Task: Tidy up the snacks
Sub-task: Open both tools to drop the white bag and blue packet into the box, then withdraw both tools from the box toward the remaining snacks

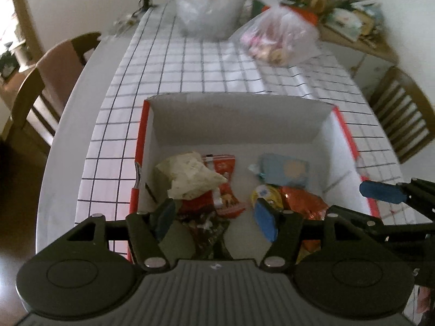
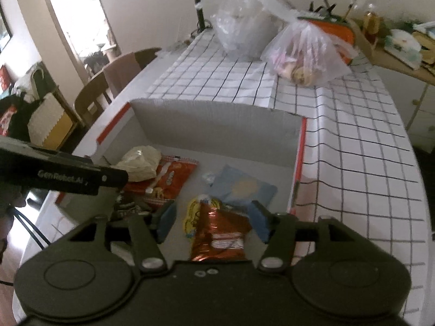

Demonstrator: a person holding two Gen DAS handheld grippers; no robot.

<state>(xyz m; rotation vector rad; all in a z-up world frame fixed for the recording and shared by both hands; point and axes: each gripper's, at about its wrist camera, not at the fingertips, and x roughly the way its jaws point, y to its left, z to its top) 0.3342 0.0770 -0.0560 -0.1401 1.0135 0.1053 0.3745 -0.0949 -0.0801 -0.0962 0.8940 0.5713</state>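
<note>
A white cardboard box (image 1: 239, 119) with red edges stands on the checked tablecloth and also shows in the right wrist view (image 2: 217, 125). Inside lie several snack packets: a pale crumpled bag (image 1: 187, 175), a red packet (image 1: 225, 187), a light blue packet (image 1: 285, 169), a yellow one (image 1: 267, 193) and an orange foil one (image 1: 301, 202). My left gripper (image 1: 214, 218) is open above the box's near left, over a dark packet (image 1: 206, 226). My right gripper (image 2: 214, 221) is open above the orange foil packet (image 2: 220, 233), holding nothing.
A clear plastic bag of snacks (image 1: 277, 38) and an emptier clear bag (image 1: 206, 2) lie at the table's far end. Wooden chairs stand at the left (image 1: 49, 81) and the right (image 1: 402, 111). A cluttered side shelf (image 2: 394, 43) is at the far right.
</note>
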